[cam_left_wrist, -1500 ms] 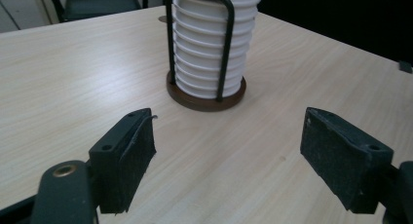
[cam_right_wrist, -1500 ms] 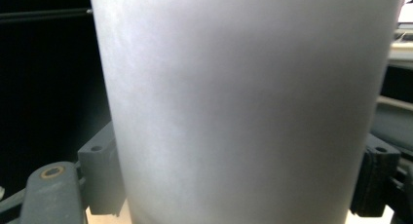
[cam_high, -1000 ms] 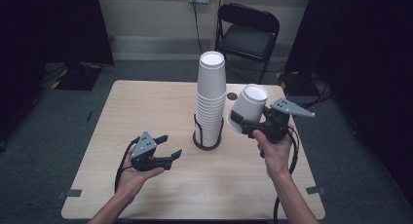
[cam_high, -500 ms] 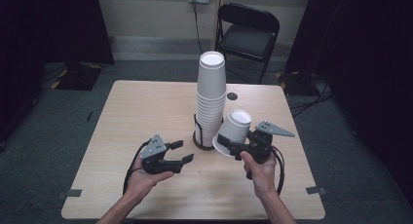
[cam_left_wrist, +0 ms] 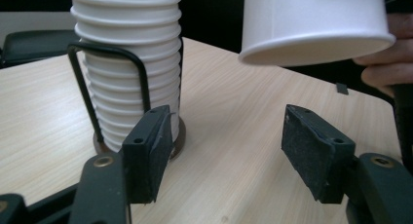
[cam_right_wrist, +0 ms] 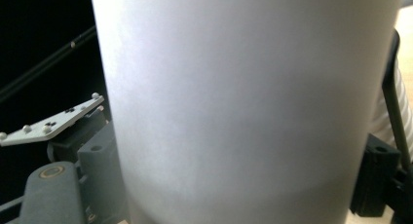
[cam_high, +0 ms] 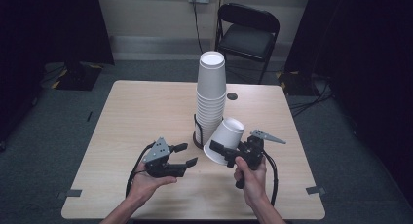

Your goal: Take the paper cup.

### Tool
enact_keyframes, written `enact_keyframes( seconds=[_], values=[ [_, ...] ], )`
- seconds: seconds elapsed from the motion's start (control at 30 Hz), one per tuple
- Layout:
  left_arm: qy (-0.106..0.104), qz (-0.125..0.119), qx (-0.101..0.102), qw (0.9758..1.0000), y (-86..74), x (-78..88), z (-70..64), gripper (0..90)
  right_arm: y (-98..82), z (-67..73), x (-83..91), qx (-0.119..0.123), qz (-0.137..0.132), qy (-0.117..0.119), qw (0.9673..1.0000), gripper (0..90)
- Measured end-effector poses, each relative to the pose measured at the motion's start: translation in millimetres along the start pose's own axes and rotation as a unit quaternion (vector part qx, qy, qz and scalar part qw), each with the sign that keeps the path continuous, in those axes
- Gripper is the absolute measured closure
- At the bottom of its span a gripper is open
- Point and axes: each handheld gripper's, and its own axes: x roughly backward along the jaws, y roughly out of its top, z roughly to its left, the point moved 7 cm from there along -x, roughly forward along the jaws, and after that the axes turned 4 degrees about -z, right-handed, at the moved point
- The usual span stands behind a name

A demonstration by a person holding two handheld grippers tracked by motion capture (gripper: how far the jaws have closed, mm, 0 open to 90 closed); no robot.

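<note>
Your right gripper (cam_high: 220, 150) is clamped on a white paper cup (cam_high: 225, 139), one jaw on each side of its wall, so it stands about half closed around it. The cup is upside down and tilted, base up and away from you, rim toward the table and just clear of the wood, right beside the wire cup holder (cam_high: 197, 131). In the right gripper view the cup's wall (cam_right_wrist: 243, 102) sits between the two jaws, hard up against the camera.

Your left gripper (cam_high: 187, 155) is empty: the jaws have just been closing a little and now stand wide apart with nothing between them, as the left gripper view shows. It lies roughly level in your palm, low over the table (cam_high: 146, 107), aimed at the base of the stack of paper cups (cam_high: 210, 95), with the held cup's rim (cam_left_wrist: 316, 39) above and to the right of its jaws.

Your right hand (cam_high: 249, 173) grips its handle from below, wrist bent, with the gripper pointing left toward the stack
</note>
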Motion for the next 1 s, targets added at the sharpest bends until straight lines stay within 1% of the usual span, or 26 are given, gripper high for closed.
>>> enact_keyframes(
  seconds=[0.03,0.07,0.1,0.2,0.23,0.27,0.3,0.4,0.5,0.53,0.57,0.6,0.63,0.73,0.8,0.87,0.9,0.93,1.0],
  values=[
    [0.0,-0.002,-0.008,1.0,0.4,-0.3,-1.3,35.5,-0.9,-1.3,0.1,-0.005,0.0,0.0,1.0,16.0],
    [-0.001,-0.004,-0.011,0.9999,0.7,-0.7,-2.0,35.7,-2.1,-3.0,0.3,-0.015,0.002,0.0,0.9999,16.0],
    [-0.002,-0.007,-0.015,0.9999,0.9,-1.3,-3.2,36.8,-2.3,-3.6,0.4,-0.024,-0.002,0.003,0.9997,16.0],
    [-0.005,-0.011,-0.018,0.9998,1.4,-3.2,-5.8,44.0,-4.4,-6.2,1.3,-0.051,-0.008,0.008,0.9987,16.1],
    [-0.004,-0.013,-0.021,0.9997,1.6,-4.1,-6.3,45.2,-5.1,-6.3,1.7,-0.063,-0.011,0.01,0.9979,16.1],
    [-0.006,-0.015,-0.027,0.9995,1.9,-4.8,-7.6,46.8,-5.9,-6.3,1.9,-0.075,-0.014,0.016,0.997,16.1],
    [-0.007,-0.017,-0.032,0.9993,2.5,-5.4,-8.7,49.4,-6.6,-5.9,2.2,-0.084,-0.017,0.017,0.9962,16.1],
    [-0.008,-0.028,-0.037,0.9989,5.2,-5.4,-11.0,53.3,-7.7,-4.6,2.1,-0.105,-0.025,0.025,0.9939,16.1],
    [-0.009,-0.038,-0.033,0.9987,7.6,-5.3,-11.7,53.4,-10.0,-4.1,1.0,-0.11,-0.025,0.025,0.9933,16.1],
    [-0.008,-0.04,-0.031,0.9987,7.8,-5.6,-11.8,52.7,-12.7,-2.5,-0.6,-0.114,-0.023,0.029,0.9928,16.1],
    [-0.01,-0.041,-0.031,0.9986,7.8,-5.8,-12.0,52.7,-12.7,-2.5,-0.6,-0.114,-0.023,0.029,0.9928,16.1],
    [-0.012,-0.041,-0.032,0.9986,7.4,-6.3,-12.4,53.6,-14.1,-1.8,-1.3,-0.119,-0.022,0.03,0.9922,16.2],
    [-0.01,-0.042,-0.033,0.9985,7.2,-7.2,-12.6,54.4,-15.4,-0.9,-2.4,-0.124,-0.022,0.032,0.9915,16.1],
    [-0.015,-0.045,-0.033,0.9983,7.4,-9.1,-14.3,55.7,-18.8,2.1,-4.8,-0.144,-0.023,0.039,0.9886,16.1],
    [-0.016,-0.047,-0.034,0.9982,8.2,-10.4,-15.6,56.1,-19.4,4.4,-5.4,-0.151,-0.024,0.043,0.9872,16.1],
    [-0.018,-0.052,-0.034,0.9979,10.2,-11.1,-16.8,57.5,-18.9,6.8,-5.7,-0.164,-0.027,0.048,0.985,16.2],
    [-0.019,-0.054,-0.034,0.9977,11.3,-11.4,-17.3,58.9,-18.9,7.4,-5.8,-0.167,-0.027,0.049,0.9844,16.1],
    [-0.017,-0.059,-0.035,0.9975,12.5,-11.9,-17.6,59.3,-19.0,8.6,-6.0,-0.173,-0.026,0.053,0.9831,16.1],
    [-0.017,-0.065,-0.036,0.9971,13.5,-12.9,-18.2,60.8,-20.1,10.4,-7.0,-0.175,-0.027,0.053,0.9828,16.1]
  ],
)
